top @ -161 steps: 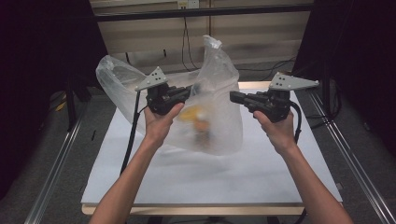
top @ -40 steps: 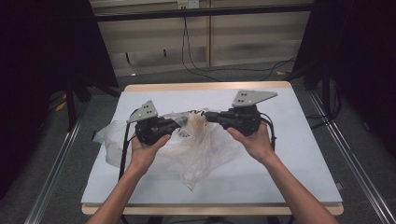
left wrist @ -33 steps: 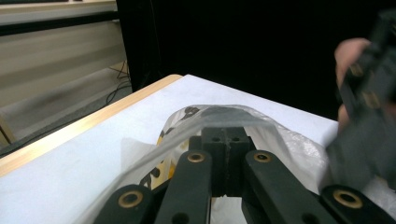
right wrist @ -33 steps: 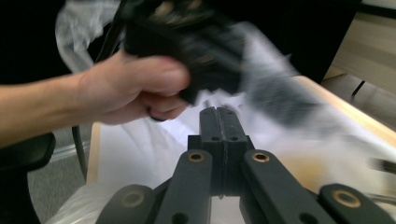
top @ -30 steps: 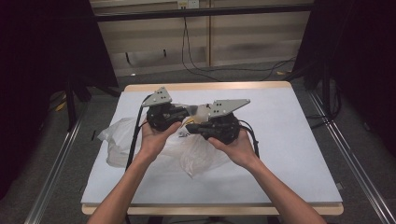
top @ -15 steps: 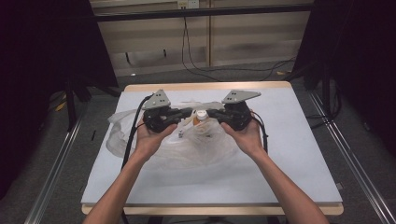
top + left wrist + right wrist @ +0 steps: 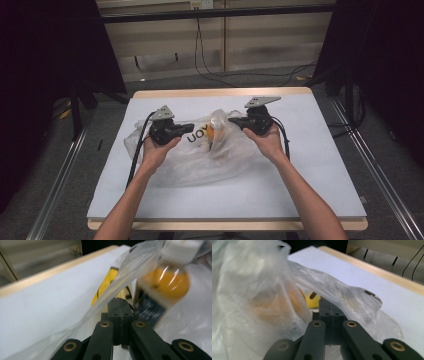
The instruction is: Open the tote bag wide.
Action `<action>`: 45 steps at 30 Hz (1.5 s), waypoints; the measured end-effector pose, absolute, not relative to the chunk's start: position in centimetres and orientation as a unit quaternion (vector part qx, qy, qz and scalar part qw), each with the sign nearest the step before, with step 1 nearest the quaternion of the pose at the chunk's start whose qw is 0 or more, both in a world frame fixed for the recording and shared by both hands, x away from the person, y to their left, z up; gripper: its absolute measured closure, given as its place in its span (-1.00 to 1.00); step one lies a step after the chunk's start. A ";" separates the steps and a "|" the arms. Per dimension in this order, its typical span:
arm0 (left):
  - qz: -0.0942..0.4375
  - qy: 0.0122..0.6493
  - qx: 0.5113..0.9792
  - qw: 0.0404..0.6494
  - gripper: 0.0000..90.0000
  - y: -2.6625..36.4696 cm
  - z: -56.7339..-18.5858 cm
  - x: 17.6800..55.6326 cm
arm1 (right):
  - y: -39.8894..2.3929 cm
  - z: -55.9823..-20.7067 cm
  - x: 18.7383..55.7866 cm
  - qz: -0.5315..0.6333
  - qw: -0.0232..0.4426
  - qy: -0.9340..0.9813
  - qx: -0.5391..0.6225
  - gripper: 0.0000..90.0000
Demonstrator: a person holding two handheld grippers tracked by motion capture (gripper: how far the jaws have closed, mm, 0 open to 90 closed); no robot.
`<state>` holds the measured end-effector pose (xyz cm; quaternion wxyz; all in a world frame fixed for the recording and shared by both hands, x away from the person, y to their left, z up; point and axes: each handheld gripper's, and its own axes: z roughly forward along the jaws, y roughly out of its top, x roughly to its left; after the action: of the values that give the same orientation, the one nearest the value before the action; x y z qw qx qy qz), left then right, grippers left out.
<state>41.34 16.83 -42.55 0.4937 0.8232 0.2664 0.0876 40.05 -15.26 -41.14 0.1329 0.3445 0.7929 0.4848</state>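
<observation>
A clear plastic bag (image 7: 200, 160) with black lettering lies spread on the white table (image 7: 310, 165). Inside it, near its top edge, stands an orange bottle (image 7: 217, 127) with a white cap, and beside that lies a yellow item (image 7: 105, 287). My left gripper (image 7: 191, 126) is shut on the bag's rim to the left of the bottle. My right gripper (image 7: 231, 120) is shut on the rim to its right. In the left gripper view the bottle (image 7: 162, 285) is close behind the film. In the right gripper view the bag (image 7: 249, 290) bulges at the left.
The table has a wooden edge (image 7: 220, 92) at the far side. Black cables (image 7: 210, 60) lie on the floor behind it. Metal rails (image 7: 55, 185) run along both sides, and dark curtains hang at left and right.
The bag, held up in the air several seconds ago, has come down onto the table. Over the last second both hands sank and drew apart, stretching the bag's rim.
</observation>
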 end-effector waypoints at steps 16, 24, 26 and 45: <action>0.052 0.295 0.886 0.354 1.00 18.1 -47.8 42.6 | -16.3 -46.2 41.6 0.398 0.078 0.846 0.345 1.00; 0.063 0.279 0.903 0.322 1.00 16.9 -47.2 42.2 | -16.8 -48.7 41.3 0.385 0.073 0.847 0.359 1.00; 0.042 0.286 0.890 0.354 1.00 16.8 -47.5 42.4 | -16.6 -48.7 41.2 0.384 0.081 0.846 0.361 1.00; 0.055 0.205 0.885 0.414 1.00 13.2 -39.2 36.4 | -19.1 -39.5 36.6 0.524 0.118 0.780 0.320 1.00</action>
<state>36.44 13.20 -39.24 0.4140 0.8851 0.2053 0.0548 36.64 -19.06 -39.46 0.1181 0.3204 0.7801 0.5243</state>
